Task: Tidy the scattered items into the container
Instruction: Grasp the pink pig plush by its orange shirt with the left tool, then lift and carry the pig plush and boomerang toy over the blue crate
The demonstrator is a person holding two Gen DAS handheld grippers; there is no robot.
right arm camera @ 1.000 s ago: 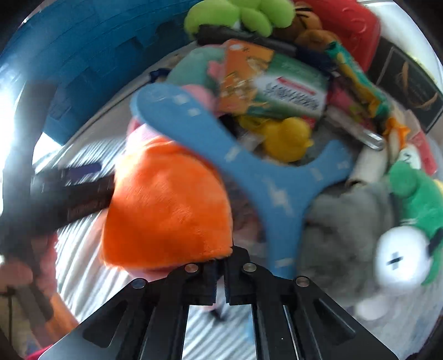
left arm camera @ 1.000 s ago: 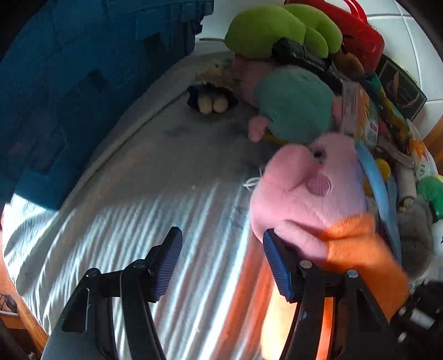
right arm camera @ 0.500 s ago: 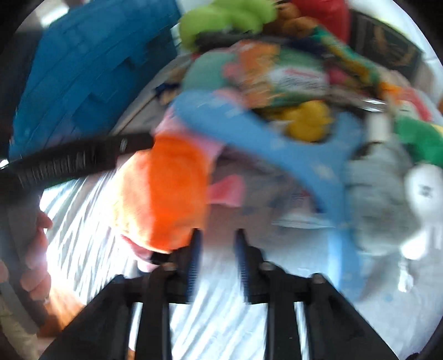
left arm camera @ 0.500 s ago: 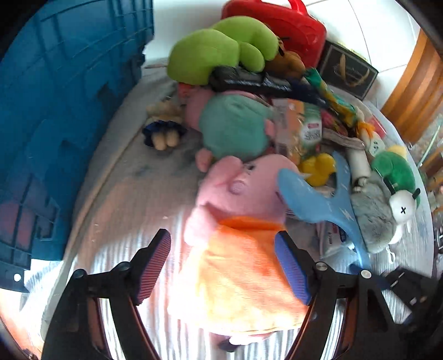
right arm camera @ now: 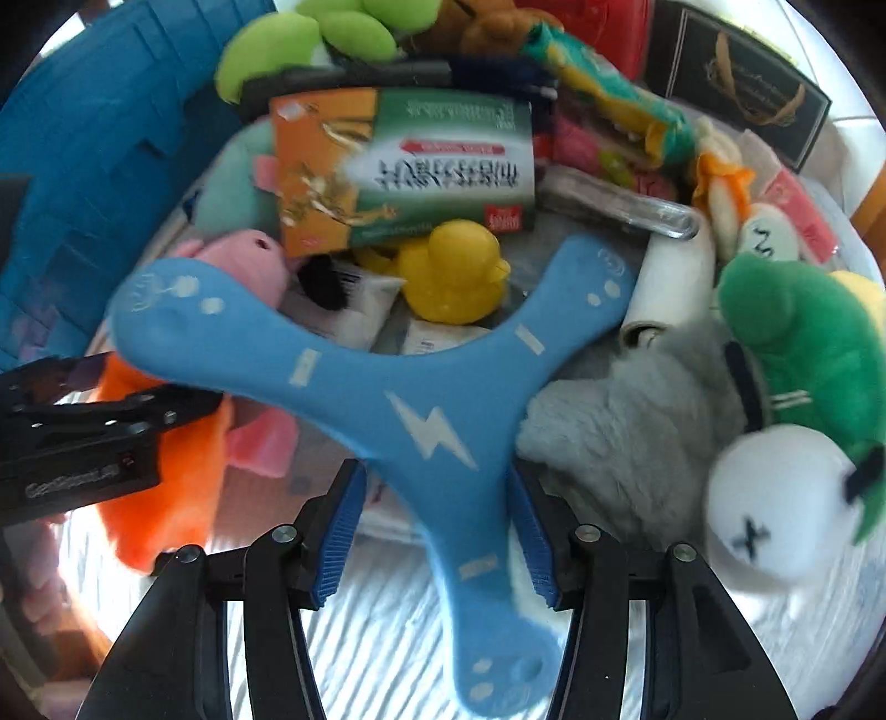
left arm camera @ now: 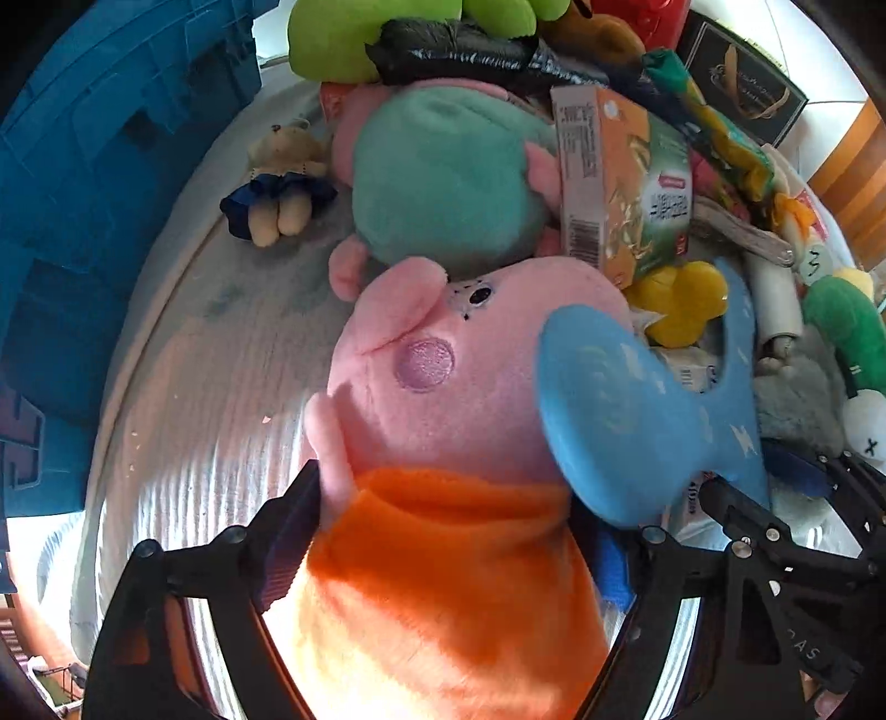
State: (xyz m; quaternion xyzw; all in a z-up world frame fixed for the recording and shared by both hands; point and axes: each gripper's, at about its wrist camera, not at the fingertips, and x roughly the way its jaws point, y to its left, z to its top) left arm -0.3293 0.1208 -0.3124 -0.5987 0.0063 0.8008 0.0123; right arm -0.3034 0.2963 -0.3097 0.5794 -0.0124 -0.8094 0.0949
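**Both grippers spread over a crowded heap of toys beside the blue crate**

The blue crate, the container, fills the left side of both views, standing at the edge of the pale ribbed cloth that covers the surface. White floor tiles and a strip of wood show past the far right edge.

The pink plush in an orange dress is the largest loose item. It lies between the fingers of the left gripper, whose jaws are opening; the left pad sits against the plush's arm, and whether it presses I cannot tell. Behind it lies a teal-bodied plush, and above that a lime-green plush with a black bundle across it.

The blue three-armed boomerang overlaps the pink plush's head. One arm runs down between the fingers of the right gripper, whose jaws are opening, with both pads close beside it.

Crowding round are a grey furry toy, a green plush with a white head, an orange-and-green box, a yellow rubber duck, a white roll and a small bear in a dark blue skirt, apart near the crate.
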